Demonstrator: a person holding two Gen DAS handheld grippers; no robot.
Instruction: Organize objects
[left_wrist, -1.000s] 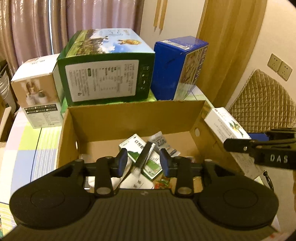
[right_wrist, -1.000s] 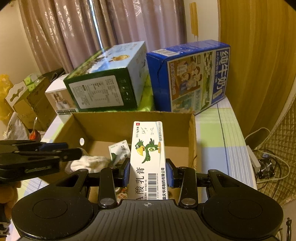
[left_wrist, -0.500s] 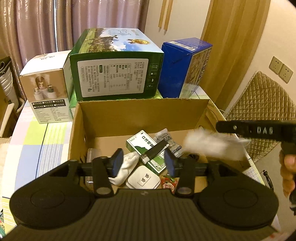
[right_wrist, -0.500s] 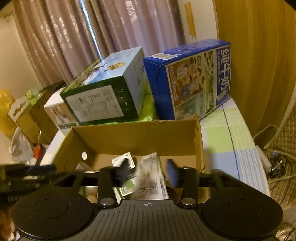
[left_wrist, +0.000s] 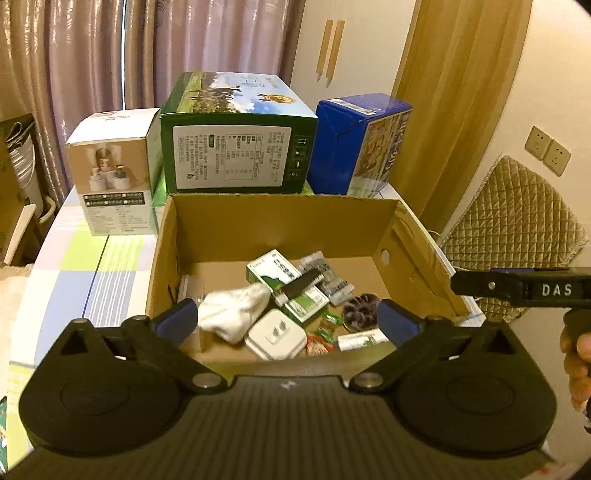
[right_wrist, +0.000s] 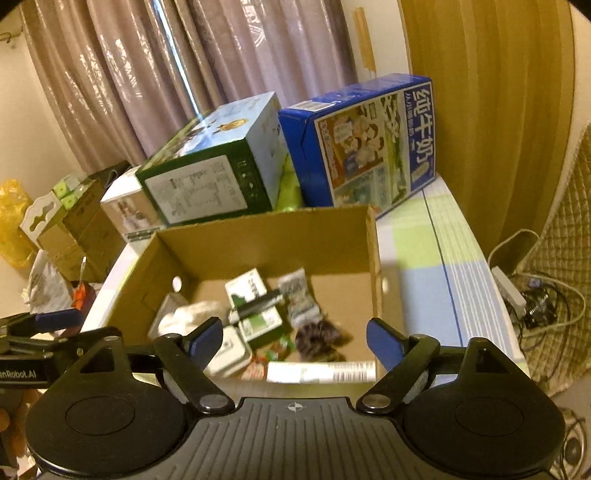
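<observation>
Left to right across the table. At far left stands a white carton printed with small bottles; beside it a larger green carton, then a blue carton at the right end of the row. All three stand just behind an open cardboard box.

Inside the box, again from the left: a crumpled white cloth; a white plug adapter just in front of it; a green-and-white packet with a dark stick-shaped object lying across it; a silvery sachet; a dark ruffled item; and, against the near wall, the white ointment box, lying flat (its print is blurred in both views).

The left gripper hangs over the near edge of the cardboard box, its blue-padded fingers spread wide with nothing between them. The right gripper is likewise spread wide and empty, poised above the box's near right corner, the ointment box directly below its gap and clear of both pads. Part of a hand on the right gripper's handle shows at the right edge of the left wrist view.
</observation>
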